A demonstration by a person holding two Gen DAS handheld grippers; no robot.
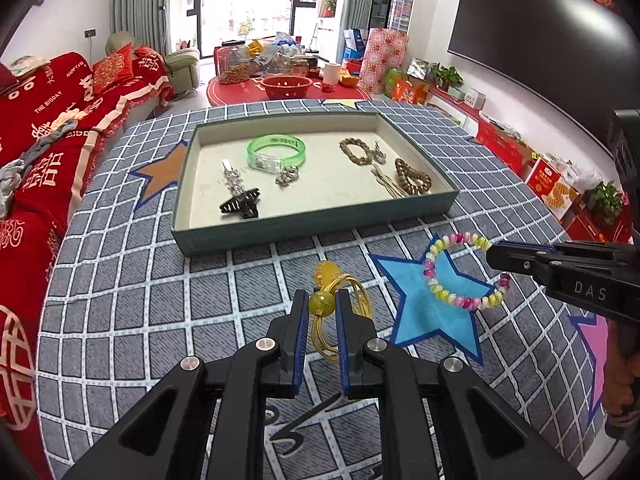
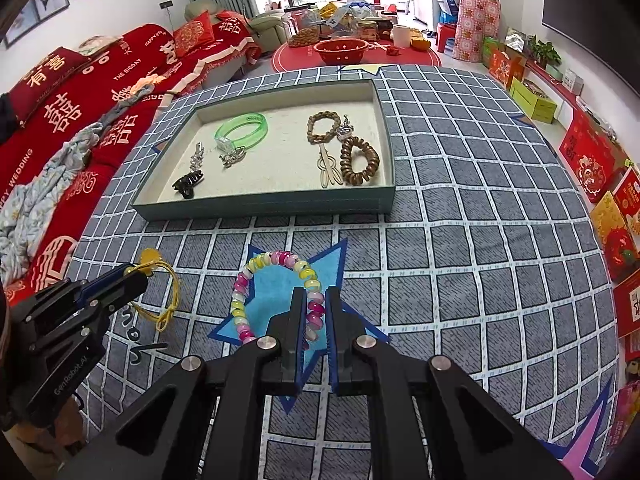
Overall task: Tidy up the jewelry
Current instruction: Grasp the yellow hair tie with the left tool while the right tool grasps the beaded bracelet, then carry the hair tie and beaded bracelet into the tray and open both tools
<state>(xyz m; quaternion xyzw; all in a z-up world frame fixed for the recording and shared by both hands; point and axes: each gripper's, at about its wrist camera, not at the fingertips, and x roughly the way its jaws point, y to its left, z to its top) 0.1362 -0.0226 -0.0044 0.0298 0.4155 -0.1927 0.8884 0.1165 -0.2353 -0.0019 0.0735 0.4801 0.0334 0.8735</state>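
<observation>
A shallow teal tray (image 1: pixel 320 222) (image 2: pixel 264 206) on the checked cloth holds a green bangle (image 1: pixel 277 152), a black hair claw (image 1: pixel 240 203), silver clips and brown bead bracelets (image 1: pixel 414 178). My left gripper (image 1: pixel 322 300) is shut on the yellow bead of a yellow cord hair tie (image 1: pixel 344 312) (image 2: pixel 160 296) in front of the tray. My right gripper (image 2: pixel 315 300) is shut on a multicoloured bead bracelet (image 2: pixel 276 260) (image 1: pixel 460 300) lying over a blue star patch.
The table has a grey checked cloth (image 1: pixel 160 300) with star patches. A red-covered sofa (image 1: pixel 48 128) runs along the left. A red round table (image 1: pixel 288 88) with jars and a bowl stands behind. Boxes and plants (image 2: pixel 600 184) line the right wall.
</observation>
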